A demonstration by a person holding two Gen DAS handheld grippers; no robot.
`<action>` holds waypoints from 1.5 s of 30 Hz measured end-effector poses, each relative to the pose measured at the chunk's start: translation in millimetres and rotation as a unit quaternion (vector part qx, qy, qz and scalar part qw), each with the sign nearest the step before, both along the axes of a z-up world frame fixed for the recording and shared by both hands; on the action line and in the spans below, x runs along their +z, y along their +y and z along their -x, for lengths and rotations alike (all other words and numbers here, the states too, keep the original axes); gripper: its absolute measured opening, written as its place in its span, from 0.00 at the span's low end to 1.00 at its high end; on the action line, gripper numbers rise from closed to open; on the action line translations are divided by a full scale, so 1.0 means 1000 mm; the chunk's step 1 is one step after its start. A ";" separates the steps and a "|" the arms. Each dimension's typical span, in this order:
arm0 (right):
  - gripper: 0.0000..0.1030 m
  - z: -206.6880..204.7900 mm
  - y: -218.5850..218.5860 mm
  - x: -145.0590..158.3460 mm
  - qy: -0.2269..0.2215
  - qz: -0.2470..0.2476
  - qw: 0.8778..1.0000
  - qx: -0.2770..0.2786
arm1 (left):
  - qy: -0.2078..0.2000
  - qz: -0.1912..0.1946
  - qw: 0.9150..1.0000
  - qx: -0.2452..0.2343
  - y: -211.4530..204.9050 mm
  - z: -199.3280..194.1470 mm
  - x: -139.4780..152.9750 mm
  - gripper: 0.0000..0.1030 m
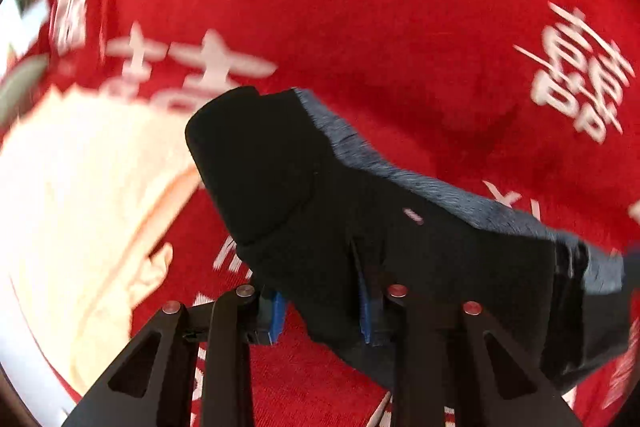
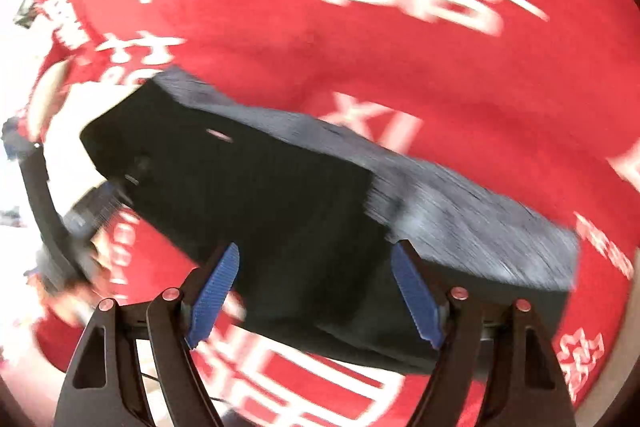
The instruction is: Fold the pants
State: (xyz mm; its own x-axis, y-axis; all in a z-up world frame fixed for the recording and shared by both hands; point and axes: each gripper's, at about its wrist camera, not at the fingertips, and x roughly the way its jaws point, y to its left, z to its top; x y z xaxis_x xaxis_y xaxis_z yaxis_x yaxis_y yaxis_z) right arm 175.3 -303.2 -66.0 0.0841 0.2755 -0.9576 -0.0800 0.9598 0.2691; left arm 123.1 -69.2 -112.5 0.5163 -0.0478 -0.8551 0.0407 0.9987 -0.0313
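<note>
Nearest us, our left gripper [image 1: 320,311] seems to pinch the folded black fabric pants [image 1: 360,227]; our right gripper [image 2: 316,297] stands spread, gripping nothing. The pants sit as a compact bundle on the red cloth with white characters [image 2: 400,59], so we judge folding nearly done.

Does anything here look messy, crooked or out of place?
Nothing looks spilled or damaged. The folded black pants lie in a compact bundle on the red cloth, with a fuzzy grey lining showing along one edge. The pictures are motion-blurred, so fine wrinkles cannot be judged.
</note>
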 end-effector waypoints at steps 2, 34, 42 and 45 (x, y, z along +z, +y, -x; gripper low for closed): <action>0.81 -0.034 0.024 0.002 0.025 -0.036 0.999 0.023 | -0.012 -0.021 1.000 -0.020 -0.011 0.003 0.006 0.29; 0.16 -0.111 0.116 0.022 0.079 -0.092 0.987 0.107 | -0.080 -0.024 0.987 -0.140 -0.097 0.050 0.076 0.29; 0.16 -0.071 0.022 0.055 0.035 -0.178 0.983 0.030 | -0.096 -0.028 0.973 -0.208 -0.155 0.082 0.102 0.29; 0.16 -0.048 -0.024 0.065 0.019 -0.207 0.978 -0.009 | -0.101 -0.030 0.964 -0.245 -0.183 0.098 0.110 0.29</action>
State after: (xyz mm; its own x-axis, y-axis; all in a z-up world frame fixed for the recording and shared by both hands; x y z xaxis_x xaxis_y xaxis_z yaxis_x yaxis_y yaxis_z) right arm 223.4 -327.4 -0.7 0.0593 0.6393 -0.7666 -0.0458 0.7689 0.6377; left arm 25.4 -252.4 -2.6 0.6004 -0.2819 -0.7483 0.5071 0.8578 0.0836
